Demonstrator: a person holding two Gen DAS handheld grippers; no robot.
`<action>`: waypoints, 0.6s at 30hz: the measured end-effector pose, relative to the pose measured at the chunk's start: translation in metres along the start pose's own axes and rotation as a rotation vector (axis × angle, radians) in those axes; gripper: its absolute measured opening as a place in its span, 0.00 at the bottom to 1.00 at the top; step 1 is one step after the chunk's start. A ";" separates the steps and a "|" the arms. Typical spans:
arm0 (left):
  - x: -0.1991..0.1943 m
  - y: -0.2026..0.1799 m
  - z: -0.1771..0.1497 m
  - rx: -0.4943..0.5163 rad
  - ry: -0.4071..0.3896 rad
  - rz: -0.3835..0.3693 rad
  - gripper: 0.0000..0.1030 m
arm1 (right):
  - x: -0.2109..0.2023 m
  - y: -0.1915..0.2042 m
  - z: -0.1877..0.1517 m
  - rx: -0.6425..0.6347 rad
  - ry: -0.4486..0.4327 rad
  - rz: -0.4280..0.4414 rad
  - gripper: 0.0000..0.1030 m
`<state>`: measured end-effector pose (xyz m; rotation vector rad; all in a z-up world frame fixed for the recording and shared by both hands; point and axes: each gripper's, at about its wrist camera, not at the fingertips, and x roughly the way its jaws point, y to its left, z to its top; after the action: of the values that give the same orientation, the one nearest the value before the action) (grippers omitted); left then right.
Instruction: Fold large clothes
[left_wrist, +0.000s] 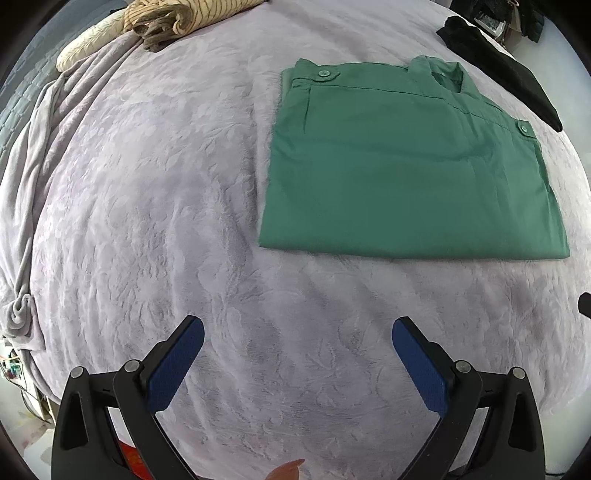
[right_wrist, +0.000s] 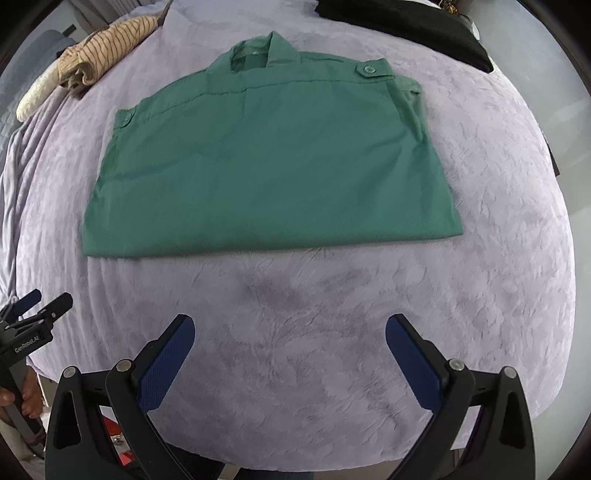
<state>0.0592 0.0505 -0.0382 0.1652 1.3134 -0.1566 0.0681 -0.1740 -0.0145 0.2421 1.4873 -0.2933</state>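
A green shirt (left_wrist: 410, 166) lies folded into a flat rectangle on the lilac blanket, collar at the far side, button tabs at both shoulders. In the right wrist view the same green shirt (right_wrist: 273, 158) fills the middle of the bed. My left gripper (left_wrist: 297, 332) hangs open over bare blanket, short of the shirt's near edge and to its left. My right gripper (right_wrist: 290, 330) is also open, jaws wide, above the blanket just in front of the shirt's folded hem. Neither holds anything. The left gripper (right_wrist: 40, 306) shows at the left edge, held by a hand.
The lilac blanket (left_wrist: 147, 221) covers the bed and bunches at its left edge. A striped beige garment (left_wrist: 177, 18) lies crumpled at the far left, a cream pillow (left_wrist: 88, 44) beside it. A black garment (left_wrist: 498, 70) lies far right. The bed's near edge is just below both grippers.
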 end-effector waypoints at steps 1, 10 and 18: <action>0.000 0.002 0.000 -0.004 -0.001 0.002 0.99 | 0.001 0.001 0.000 0.002 0.006 0.001 1.00; 0.011 0.021 -0.003 -0.036 0.022 -0.005 0.99 | 0.007 0.014 -0.004 -0.004 0.032 -0.008 1.00; 0.020 0.030 -0.004 -0.049 0.039 -0.030 0.99 | 0.023 0.018 -0.008 0.055 0.078 0.011 1.00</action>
<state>0.0670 0.0800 -0.0579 0.1075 1.3579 -0.1468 0.0679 -0.1551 -0.0380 0.3085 1.5559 -0.3193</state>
